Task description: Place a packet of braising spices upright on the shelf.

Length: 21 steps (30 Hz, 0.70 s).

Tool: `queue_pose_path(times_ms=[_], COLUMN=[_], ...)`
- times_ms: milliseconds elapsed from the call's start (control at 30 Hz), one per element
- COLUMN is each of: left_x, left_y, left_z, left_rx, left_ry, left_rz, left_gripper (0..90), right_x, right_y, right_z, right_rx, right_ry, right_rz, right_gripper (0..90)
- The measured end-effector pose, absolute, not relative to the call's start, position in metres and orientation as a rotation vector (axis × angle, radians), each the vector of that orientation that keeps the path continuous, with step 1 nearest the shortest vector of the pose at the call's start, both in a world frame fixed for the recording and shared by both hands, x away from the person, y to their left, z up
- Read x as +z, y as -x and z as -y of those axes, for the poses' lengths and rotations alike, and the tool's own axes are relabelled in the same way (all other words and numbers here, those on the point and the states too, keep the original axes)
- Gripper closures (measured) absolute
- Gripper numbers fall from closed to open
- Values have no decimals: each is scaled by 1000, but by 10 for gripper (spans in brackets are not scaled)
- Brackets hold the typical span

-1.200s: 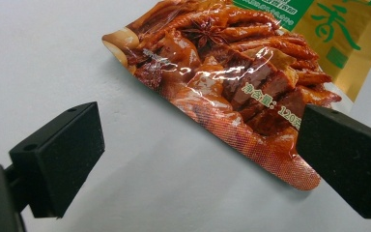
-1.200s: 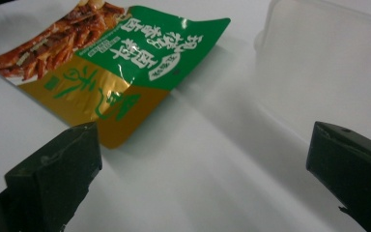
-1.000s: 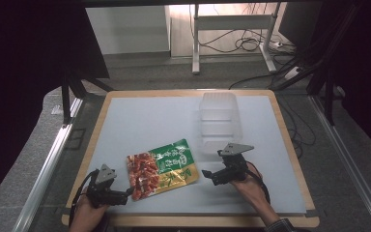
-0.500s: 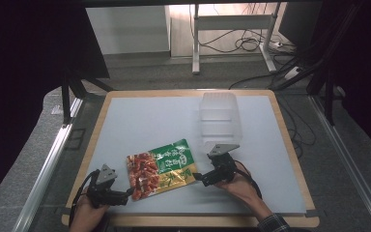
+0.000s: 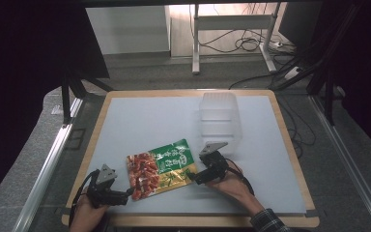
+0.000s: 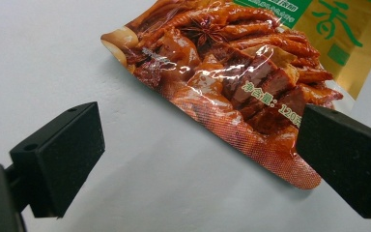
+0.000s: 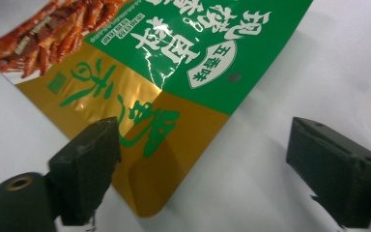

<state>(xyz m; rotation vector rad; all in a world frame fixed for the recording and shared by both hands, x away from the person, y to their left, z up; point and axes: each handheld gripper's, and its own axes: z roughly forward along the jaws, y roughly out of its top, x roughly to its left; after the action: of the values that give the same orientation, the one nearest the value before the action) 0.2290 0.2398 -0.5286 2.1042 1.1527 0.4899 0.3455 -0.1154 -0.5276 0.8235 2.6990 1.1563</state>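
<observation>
High view: a flat snack packet (image 5: pixel 160 167), printed red, green and gold, is lying on the pale tabletop (image 5: pixel 140 121) near its front edge. The left tongs (image 5: pixel 125 195), held in a hand at the lower left, are sitting just beside the packet's red corner. The right tongs (image 5: pixel 194 177), held in the other hand, are pointing at the packet's gold corner from the right. A clear plastic container (image 5: pixel 218 118) is standing behind the packet, apart from it.

Left gripper view: the tongs are standing spread wide, the packet's red corner (image 6: pixel 270 159) lying between the jaws, close beside the right one.

Right gripper view: the tongs are also spread wide, the gold corner (image 7: pixel 149 193) lying between them and passing under the left jaw; whether it is touching is unclear
</observation>
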Motion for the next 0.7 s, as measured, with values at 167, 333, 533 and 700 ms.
queue_pose_path(times_ms=[167, 333, 533, 700], left_x=[-529, -529, -529, -529], left_y=[-229, -229, -229, -229], left_z=[-240, -239, -239, -240], left_rx=[491, 492, 492, 492], left_ry=[-2106, -2107, -2106, -2105], left_rz=[-1151, -1149, -1150, -1150], left_gripper=[34, 34, 34, 34], right_x=[-528, -529, -527, -524], right_y=[-347, -350, -353, -355], right_z=[107, 100, 95, 92], right_rx=[1147, 1137, 1153, 1155], right_ry=[-791, -792, -757, -745], right_rz=[-2712, -2713, -2717, -2708], right_gripper=[238, 318, 434, 478])
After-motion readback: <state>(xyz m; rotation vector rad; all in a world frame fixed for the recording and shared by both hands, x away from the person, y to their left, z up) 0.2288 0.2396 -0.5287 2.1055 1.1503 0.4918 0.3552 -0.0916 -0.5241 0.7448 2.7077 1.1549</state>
